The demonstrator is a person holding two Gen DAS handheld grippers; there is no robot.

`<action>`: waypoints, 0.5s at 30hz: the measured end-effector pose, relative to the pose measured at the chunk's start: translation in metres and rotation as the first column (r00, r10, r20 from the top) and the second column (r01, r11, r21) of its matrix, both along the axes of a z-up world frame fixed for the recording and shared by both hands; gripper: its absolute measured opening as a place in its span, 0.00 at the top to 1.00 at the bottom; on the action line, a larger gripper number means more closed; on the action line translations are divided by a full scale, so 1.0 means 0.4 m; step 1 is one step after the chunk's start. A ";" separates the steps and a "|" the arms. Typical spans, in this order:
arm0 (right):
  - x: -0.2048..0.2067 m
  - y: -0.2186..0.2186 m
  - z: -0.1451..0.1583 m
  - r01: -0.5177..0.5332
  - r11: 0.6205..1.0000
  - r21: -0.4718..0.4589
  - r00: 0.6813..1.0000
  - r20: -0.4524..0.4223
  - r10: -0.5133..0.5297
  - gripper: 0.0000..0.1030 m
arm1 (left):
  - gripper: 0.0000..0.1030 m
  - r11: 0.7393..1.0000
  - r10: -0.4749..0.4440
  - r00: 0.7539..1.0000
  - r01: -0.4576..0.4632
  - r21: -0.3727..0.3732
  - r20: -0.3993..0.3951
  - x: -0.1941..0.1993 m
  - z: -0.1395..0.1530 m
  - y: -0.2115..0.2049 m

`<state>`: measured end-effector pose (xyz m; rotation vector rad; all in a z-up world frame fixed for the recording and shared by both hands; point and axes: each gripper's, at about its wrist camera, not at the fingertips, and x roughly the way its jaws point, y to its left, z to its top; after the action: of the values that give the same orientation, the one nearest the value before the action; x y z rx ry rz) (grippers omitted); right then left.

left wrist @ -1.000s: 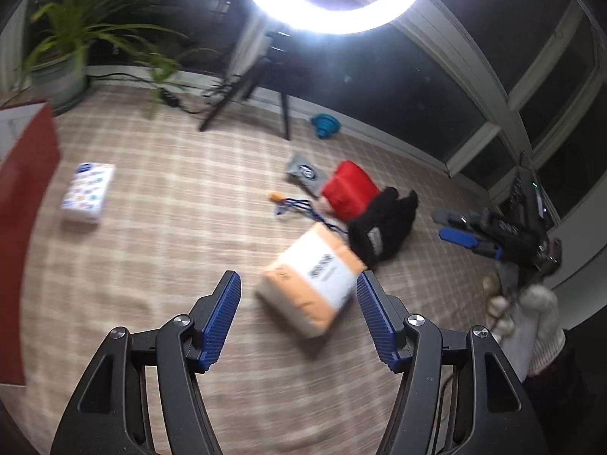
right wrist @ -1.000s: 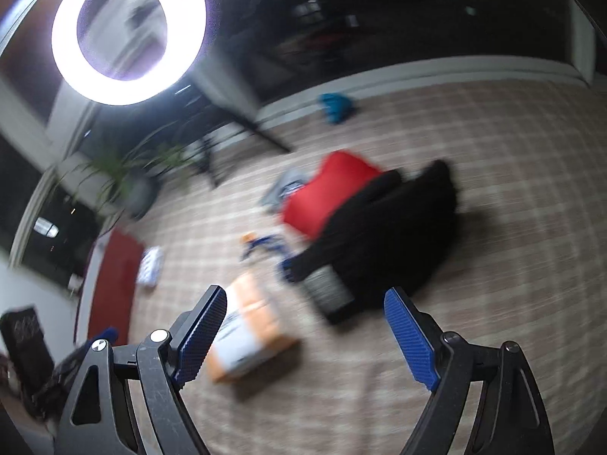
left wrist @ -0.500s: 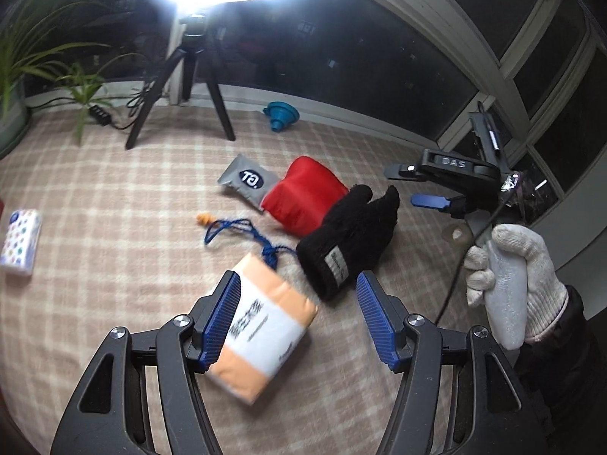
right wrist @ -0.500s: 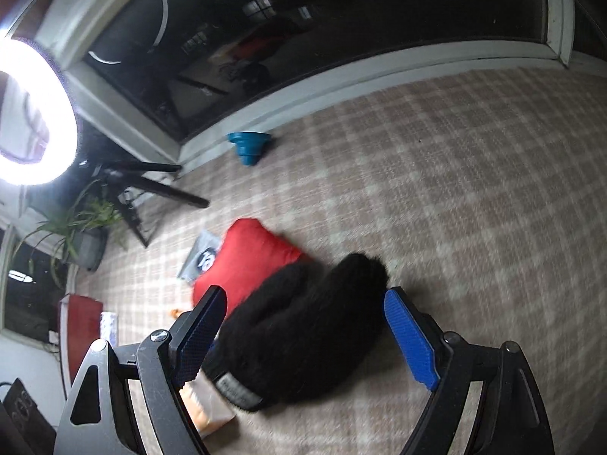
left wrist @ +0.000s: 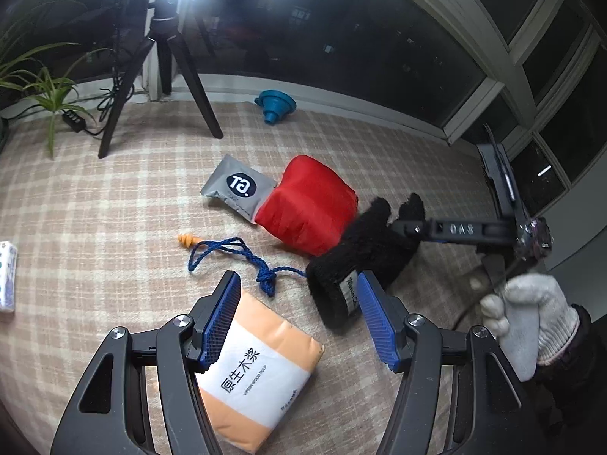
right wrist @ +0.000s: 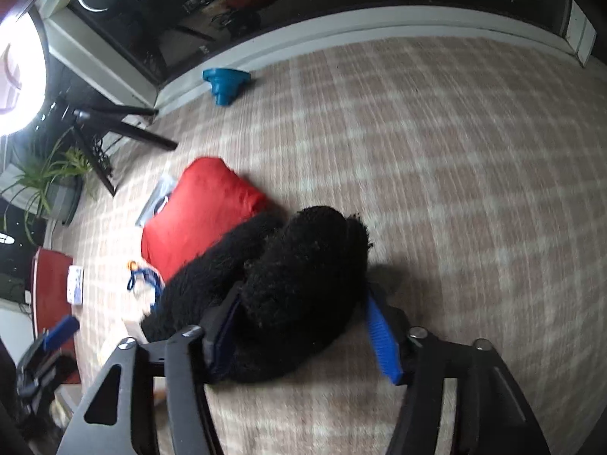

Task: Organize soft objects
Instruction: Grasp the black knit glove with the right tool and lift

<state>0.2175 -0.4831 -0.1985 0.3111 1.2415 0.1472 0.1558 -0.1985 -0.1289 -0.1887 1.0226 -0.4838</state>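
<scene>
Checked floor covering (left wrist: 114,204) is strewn with unsorted items; black gloves (right wrist: 296,288) are being closed on by right gripper (right wrist: 303,330); left gripper (left wrist: 296,318) is held open, empty, at six o'clock.

A black tripod (left wrist: 163,76) stands on the beige checked carpet (left wrist: 95,197) under a bright ring light (right wrist: 15,76). A potted plant (left wrist: 41,87) sits at the left, a black power strip (left wrist: 72,117) beside it. A teal funnel (left wrist: 275,106) lies near the window frame (left wrist: 474,11).
</scene>
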 end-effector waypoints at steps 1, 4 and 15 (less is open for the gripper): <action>-0.010 -0.005 -0.004 -0.004 1.000 0.003 1.000 -0.004 0.004 0.55 | 0.39 1.000 -0.010 1.000 0.010 -0.002 -0.002 0.001 -0.002 -0.006; -0.041 -0.020 -0.013 -0.022 1.000 0.005 1.000 -0.012 0.022 0.63 | 0.39 0.999 -0.036 0.999 0.036 0.000 -0.007 -0.001 -0.006 -0.027; -0.135 -0.108 -0.050 0.000 0.992 0.127 1.000 -0.024 0.003 0.65 | 0.39 0.987 -0.153 0.987 0.155 0.037 -0.044 -0.027 -0.053 -0.159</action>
<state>0.1633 -0.5262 -0.2186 0.4229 1.2583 0.2245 0.1450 -0.2622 -0.1503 -0.0845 1.0916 -0.6012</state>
